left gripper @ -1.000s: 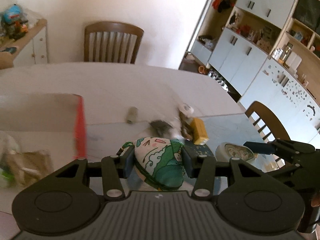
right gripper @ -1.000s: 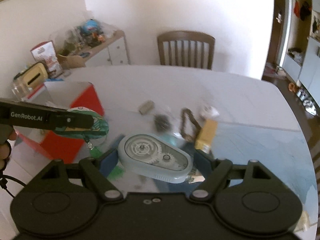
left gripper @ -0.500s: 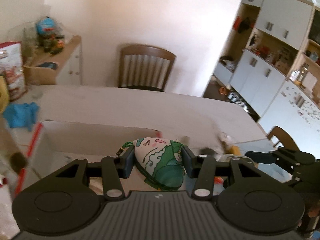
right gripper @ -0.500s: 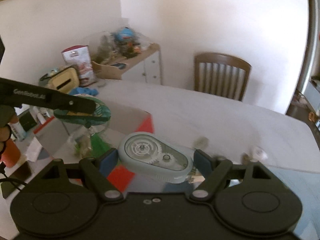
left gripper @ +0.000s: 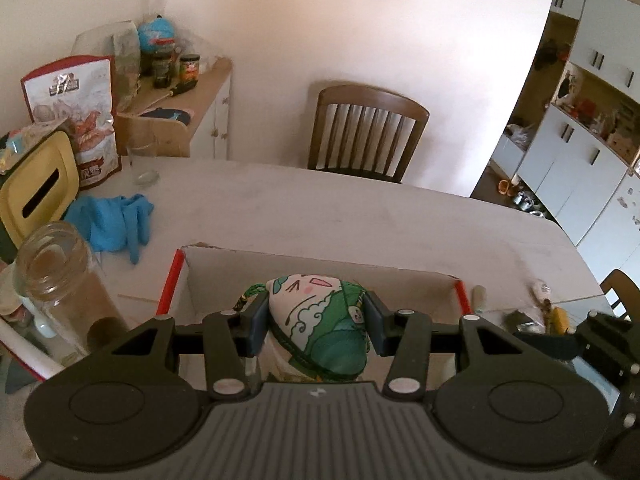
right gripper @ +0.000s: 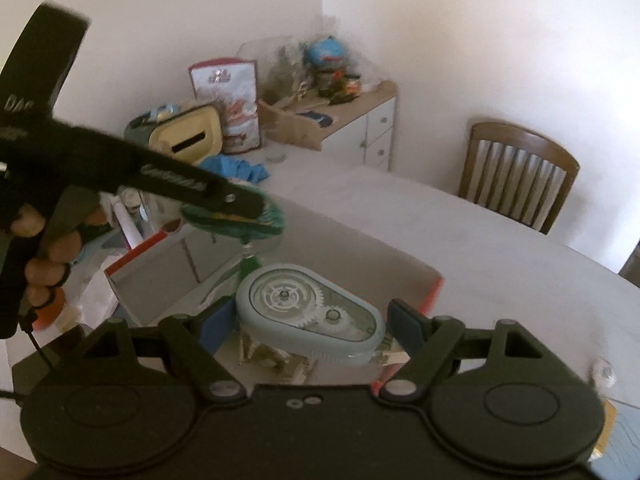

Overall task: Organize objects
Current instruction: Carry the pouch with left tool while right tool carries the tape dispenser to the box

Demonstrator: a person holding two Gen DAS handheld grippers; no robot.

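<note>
Between the black fingers (left gripper: 256, 326), a green-and-white cartoon-printed pouch (left gripper: 320, 320). The tape dispenser (right gripper: 310, 316) is pale blue-grey. The box (left gripper: 312, 276) is red-edged.

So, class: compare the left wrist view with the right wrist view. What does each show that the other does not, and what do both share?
Only the left wrist view: the left gripper shut on a green cartoon-print pouch, seen from behind, and a glass jar.

Only the right wrist view: the right gripper shut on a pale blue correction-tape dispenser, and the person's hand on the left gripper's handle.

Both: the open cardboard box with red edges, the wooden chair, the blue cloth and the yellow lidded container.
</note>
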